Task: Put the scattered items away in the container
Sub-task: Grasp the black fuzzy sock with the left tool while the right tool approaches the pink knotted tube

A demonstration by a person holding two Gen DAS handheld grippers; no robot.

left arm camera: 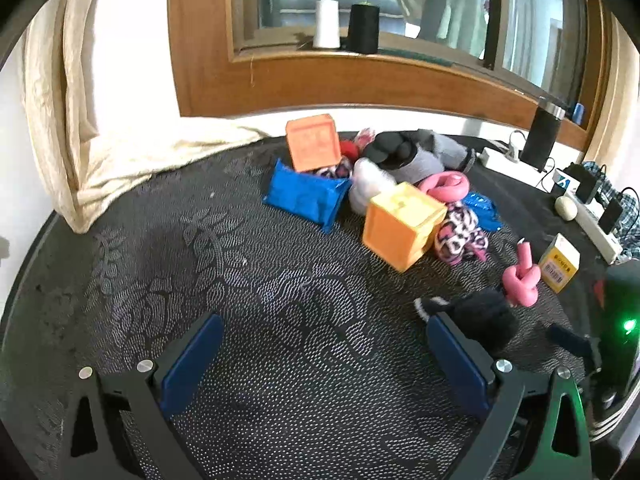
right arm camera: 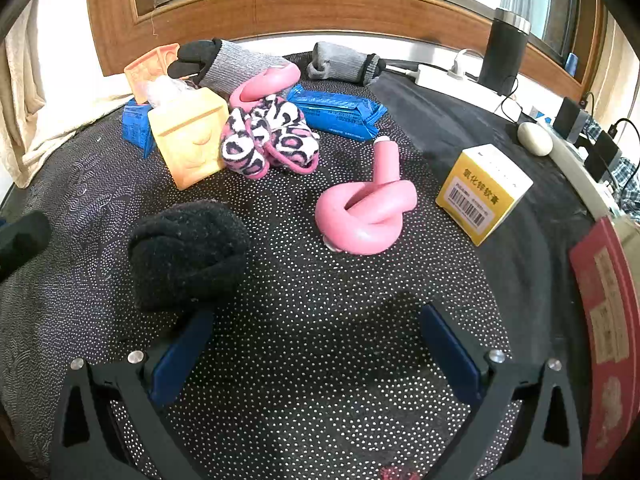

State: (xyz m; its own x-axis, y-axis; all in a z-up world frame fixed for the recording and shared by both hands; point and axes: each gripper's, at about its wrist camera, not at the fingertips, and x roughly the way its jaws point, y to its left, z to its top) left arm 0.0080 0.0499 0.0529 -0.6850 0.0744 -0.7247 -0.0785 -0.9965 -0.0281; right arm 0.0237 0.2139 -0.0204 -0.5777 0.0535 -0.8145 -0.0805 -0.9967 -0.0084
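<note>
Scattered items lie on a dark dotted tablecloth. My left gripper point(left arm camera: 324, 356) is open over bare cloth, with a black fuzzy sock ball point(left arm camera: 484, 320) just past its right finger. My right gripper point(right arm camera: 316, 344) is open too, and the same black sock ball point(right arm camera: 188, 252) sits just ahead of its left finger. A knotted pink tube point(right arm camera: 366, 216) lies ahead, beside a small yellow box point(right arm camera: 482, 192). Further back are a yellow-orange cube point(right arm camera: 190, 136), pink leopard socks point(right arm camera: 268, 138), a blue packet point(right arm camera: 336, 114), grey socks point(right arm camera: 344, 64) and an orange cube point(left arm camera: 312, 142).
A red box point(right arm camera: 608, 320) stands at the right edge. Power strips point(right arm camera: 436, 74), a dark flask point(right arm camera: 502, 52), chargers and a white oval object point(right arm camera: 534, 138) line the back right. A cream cloth point(left arm camera: 80, 128) hangs at the left. Thread spools point(left arm camera: 328, 24) stand on the wooden windowsill.
</note>
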